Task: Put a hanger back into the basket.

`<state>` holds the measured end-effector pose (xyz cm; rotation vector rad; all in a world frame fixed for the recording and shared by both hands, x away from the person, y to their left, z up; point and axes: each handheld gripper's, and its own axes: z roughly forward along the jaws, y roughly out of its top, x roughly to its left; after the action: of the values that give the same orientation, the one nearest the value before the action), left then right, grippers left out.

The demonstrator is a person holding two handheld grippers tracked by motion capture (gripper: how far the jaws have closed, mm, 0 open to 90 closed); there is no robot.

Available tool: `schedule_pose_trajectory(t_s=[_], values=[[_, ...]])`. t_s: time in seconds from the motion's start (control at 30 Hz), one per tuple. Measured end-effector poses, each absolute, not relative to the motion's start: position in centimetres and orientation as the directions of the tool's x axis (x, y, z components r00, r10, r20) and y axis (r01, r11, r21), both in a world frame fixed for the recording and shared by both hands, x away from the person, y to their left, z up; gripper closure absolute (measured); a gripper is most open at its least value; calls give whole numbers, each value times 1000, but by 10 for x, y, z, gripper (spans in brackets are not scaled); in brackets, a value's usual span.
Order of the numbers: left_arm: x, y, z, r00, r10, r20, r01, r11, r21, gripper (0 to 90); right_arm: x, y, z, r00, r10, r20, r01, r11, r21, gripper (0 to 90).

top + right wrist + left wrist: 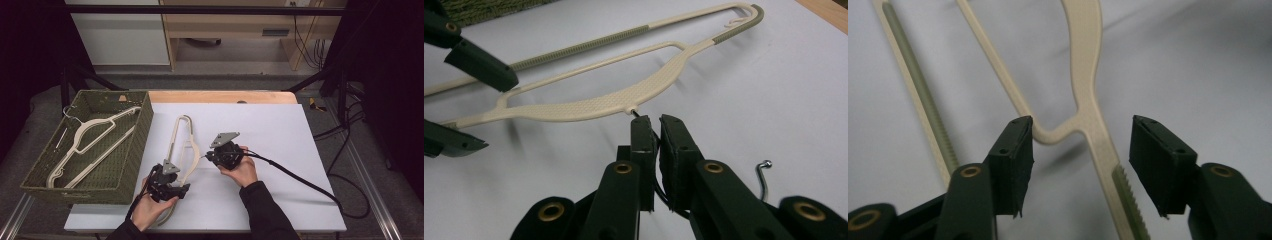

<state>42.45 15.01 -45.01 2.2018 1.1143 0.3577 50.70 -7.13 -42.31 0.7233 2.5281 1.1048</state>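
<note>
A cream plastic hanger (182, 145) lies on the white table top (280, 140). My left gripper (180, 189) is at the hanger's near end. In the left gripper view it (1081, 125) stands open, with the hanger's arm (1085, 75) running between its jaws and the left pad touching the bend. My right gripper (209, 156) is at the hanger's middle. In the right gripper view it (655, 120) is shut on the hanger's metal hook just below the cream body (589, 107), and the hook's curled tip (764, 167) pokes out to the right.
A green woven basket (137, 145) stands at the table's left and holds more cream hangers (90, 135). A wooden edge (220, 96) runs along the back. The right gripper's cable (300, 182) trails across the right side of the table.
</note>
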Motion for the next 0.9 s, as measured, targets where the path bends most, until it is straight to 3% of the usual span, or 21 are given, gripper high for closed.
schedule_pose_trajectory(t_s=[0.4, 0.5, 0.57, 0.73, 0.9], values=[[410, 145, -452, 580, 815, -12, 644, -449, 619, 516, 503, -73, -421, -833, 547, -85, 315, 595, 739, 862], [410, 141, -455, 590, 806, -43, 656, -447, 608, 602, 502, -73, -419, -830, 552, -80, 321, 590, 741, 862], [409, 139, -455, 599, 798, -69, 661, -445, 604, 705, 501, -72, -419, -828, 555, -81, 323, 589, 741, 862], [407, 141, -451, 576, 816, -42, 662, -436, 610, 733, 498, -73, -418, -826, 558, -87, 317, 586, 746, 855], [410, 152, -444, 536, 842, -62, 679, -386, 625, 797, 487, -78, -405, -832, 548, -87, 276, 544, 793, 783]])
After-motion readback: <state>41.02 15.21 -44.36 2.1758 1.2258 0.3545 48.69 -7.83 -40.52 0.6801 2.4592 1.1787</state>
